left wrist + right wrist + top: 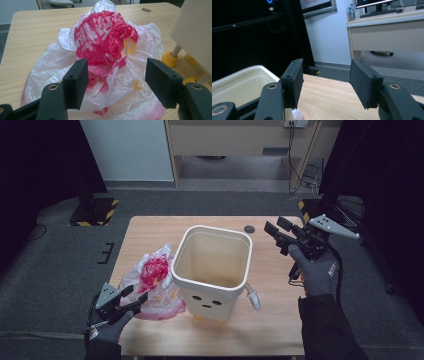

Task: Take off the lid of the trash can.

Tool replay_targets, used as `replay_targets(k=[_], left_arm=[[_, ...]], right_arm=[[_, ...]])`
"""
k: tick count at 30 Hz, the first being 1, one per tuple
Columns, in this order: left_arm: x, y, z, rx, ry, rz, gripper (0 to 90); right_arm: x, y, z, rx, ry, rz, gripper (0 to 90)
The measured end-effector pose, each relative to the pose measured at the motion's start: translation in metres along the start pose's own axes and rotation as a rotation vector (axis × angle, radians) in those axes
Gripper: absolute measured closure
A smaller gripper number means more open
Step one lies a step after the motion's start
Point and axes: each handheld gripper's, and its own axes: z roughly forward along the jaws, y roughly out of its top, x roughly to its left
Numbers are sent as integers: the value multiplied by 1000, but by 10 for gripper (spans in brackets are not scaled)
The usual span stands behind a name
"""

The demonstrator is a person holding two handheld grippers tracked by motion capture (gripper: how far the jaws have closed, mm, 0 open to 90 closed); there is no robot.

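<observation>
Crinkled red-and-white thin plastic bag [105, 50] lies heaped on the wooden worktop [150, 232], just left of the cream plastic square bin with a face and yellow feet [212, 265]. My left gripper [116, 82] has its fingers spread wide around the bag's near edge, gripping nothing. My right gripper [280, 232] hovers released beside the bin's rim. I judge a shallow pinch could catch only one slippery layer, letting the bag slide free or snag the bin.
</observation>
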Motion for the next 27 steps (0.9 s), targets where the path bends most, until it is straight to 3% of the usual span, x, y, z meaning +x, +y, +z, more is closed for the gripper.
replay_targets(k=[5,12,21,27], left_arm=[[0,1,1,-13,6,-3,342],[-1,1,2,0,2,3,333],[-1,1,2,4,-8,3,326],[-1,0,4,8,-9,-1,324]], right_arm=[[10,12,13,-4,23,-8,439],[31,25,37,27,101,-1,438],[56,15,68,135,195,-2,435],[64,9,80,219,197,-38,445]])
